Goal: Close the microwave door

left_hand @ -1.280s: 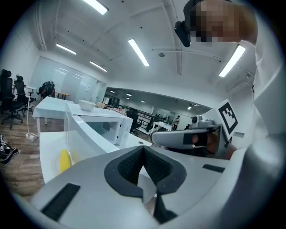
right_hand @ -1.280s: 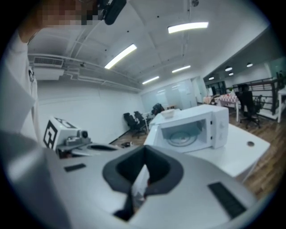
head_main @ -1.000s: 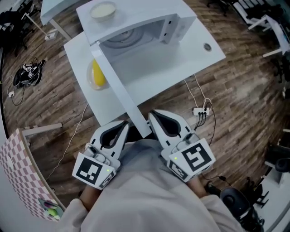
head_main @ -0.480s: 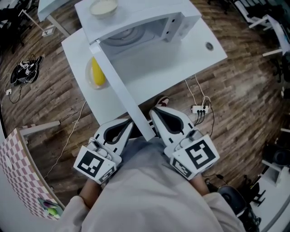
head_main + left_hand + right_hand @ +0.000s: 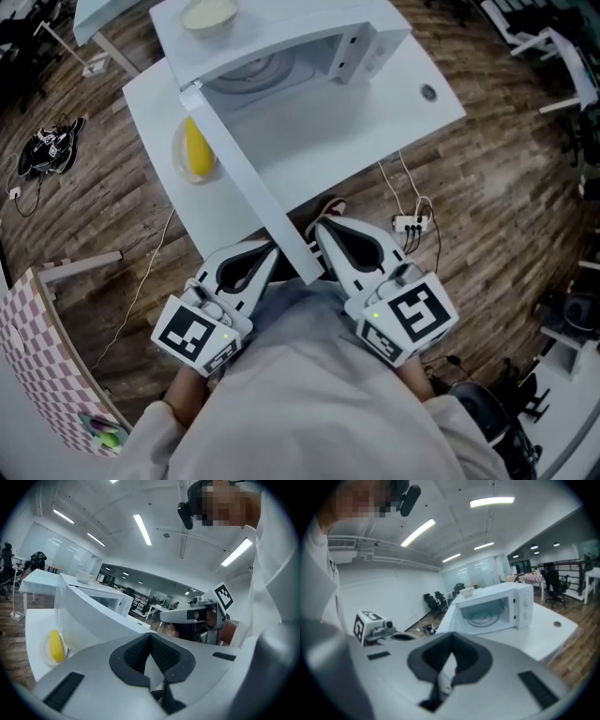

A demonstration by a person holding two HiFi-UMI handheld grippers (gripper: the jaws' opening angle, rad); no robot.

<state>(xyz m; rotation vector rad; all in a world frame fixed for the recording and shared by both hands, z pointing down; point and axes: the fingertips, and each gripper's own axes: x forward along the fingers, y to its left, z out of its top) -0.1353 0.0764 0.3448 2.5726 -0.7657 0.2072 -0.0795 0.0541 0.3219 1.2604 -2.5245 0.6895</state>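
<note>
The closing seems not yet begun: the left gripper (image 5: pixel 261 258) and right gripper (image 5: pixel 323 234), both with jaws pressed together on nothing, flank the free end of the open microwave door (image 5: pixel 246 178), so next the left one should probably push it toward the microwave (image 5: pixel 309 42) ahead.

This is an open-plan office hall. Long strip lights (image 5: pixel 142 528) run across a high white ceiling, black swivel chairs (image 5: pixel 433 600) stand by the far wall, and glass partitions (image 5: pixel 474 576) close off the back. White surfaces (image 5: pixel 375 141) stand on a wood-plank floor (image 5: pixel 506 187), with a tangle of cables (image 5: pixel 47 155) lying at 10 o'clock in the head view.
</note>
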